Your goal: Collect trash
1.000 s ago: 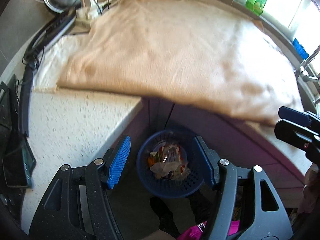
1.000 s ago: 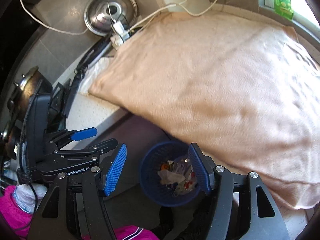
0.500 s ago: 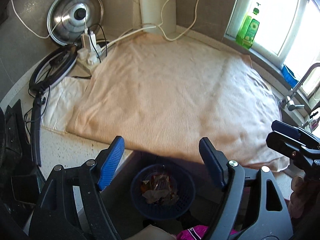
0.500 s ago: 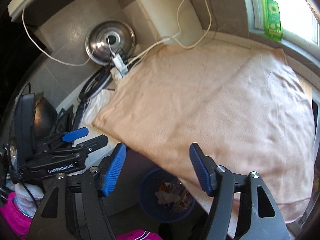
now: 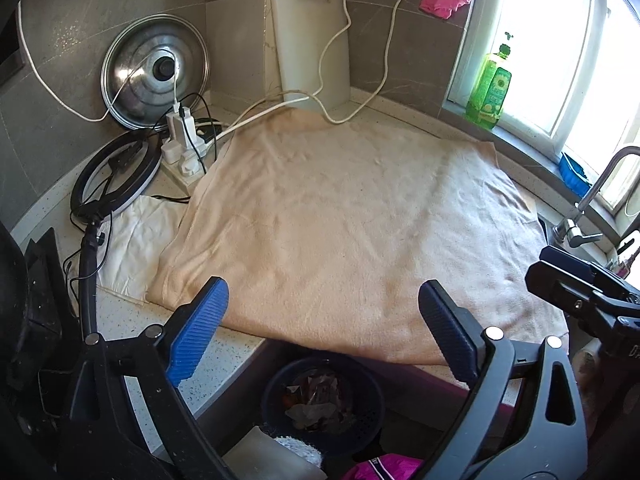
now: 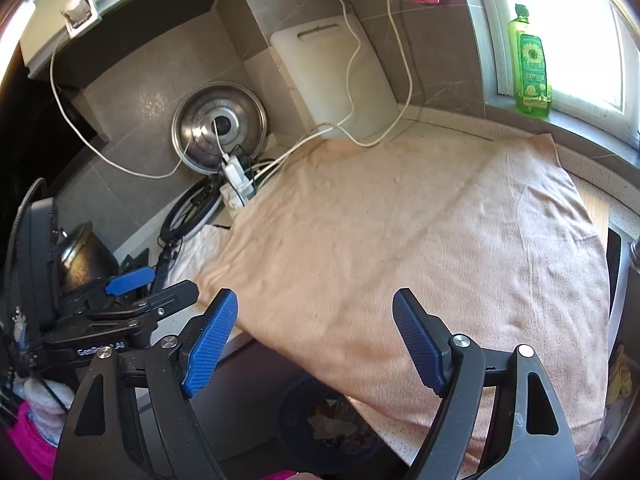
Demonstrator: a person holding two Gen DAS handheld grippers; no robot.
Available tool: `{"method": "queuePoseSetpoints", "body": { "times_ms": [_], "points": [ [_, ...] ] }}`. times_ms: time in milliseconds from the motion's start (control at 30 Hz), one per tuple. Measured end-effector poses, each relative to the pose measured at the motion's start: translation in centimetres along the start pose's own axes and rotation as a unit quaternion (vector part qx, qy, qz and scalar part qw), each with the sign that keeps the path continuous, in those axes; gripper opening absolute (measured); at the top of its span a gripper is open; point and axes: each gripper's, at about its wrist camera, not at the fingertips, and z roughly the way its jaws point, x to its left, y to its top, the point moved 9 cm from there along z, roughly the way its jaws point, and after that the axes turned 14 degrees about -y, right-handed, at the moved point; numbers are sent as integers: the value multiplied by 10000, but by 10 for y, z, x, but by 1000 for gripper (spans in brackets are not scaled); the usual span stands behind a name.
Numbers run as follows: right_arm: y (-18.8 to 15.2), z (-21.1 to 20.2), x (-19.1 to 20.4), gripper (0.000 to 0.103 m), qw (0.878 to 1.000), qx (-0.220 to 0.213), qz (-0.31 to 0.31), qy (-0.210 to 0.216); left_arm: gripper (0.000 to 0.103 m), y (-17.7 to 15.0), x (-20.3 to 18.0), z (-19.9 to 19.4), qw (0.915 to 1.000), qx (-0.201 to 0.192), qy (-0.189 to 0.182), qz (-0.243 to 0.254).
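Note:
A dark blue perforated waste basket [image 5: 324, 408] stands on the floor below the counter's front edge, with crumpled wrappers and scraps [image 5: 316, 400] in it. It also shows in the right wrist view [image 6: 332, 428], partly hidden under the towel's edge. My left gripper [image 5: 322, 312] is open and empty, held above the counter's front edge over the basket. My right gripper [image 6: 314, 330] is open and empty, beside it to the right. A beige towel [image 5: 352, 220] covers most of the counter; no trash shows on it.
At the back stand a pot lid [image 5: 154, 70], a white cutting board [image 5: 310, 42], a power strip with cables [image 5: 184, 148] and a ring light [image 5: 116, 176]. A green soap bottle [image 5: 490, 88] is on the window sill. A faucet [image 5: 588, 204] is at right.
Both grippers have risen and tilted up from looking down at the basket to looking across the counter. The basket has slid to the bottom of both views. Both stay open.

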Motion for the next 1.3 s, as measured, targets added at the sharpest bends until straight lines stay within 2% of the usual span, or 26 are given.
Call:
{"method": "queuePoseSetpoints", "body": {
  "times_ms": [1300],
  "points": [
    [6, 6, 0, 80, 9999, 22, 99, 9, 100, 7, -6, 0, 10000, 6, -48, 73]
  ]
}}
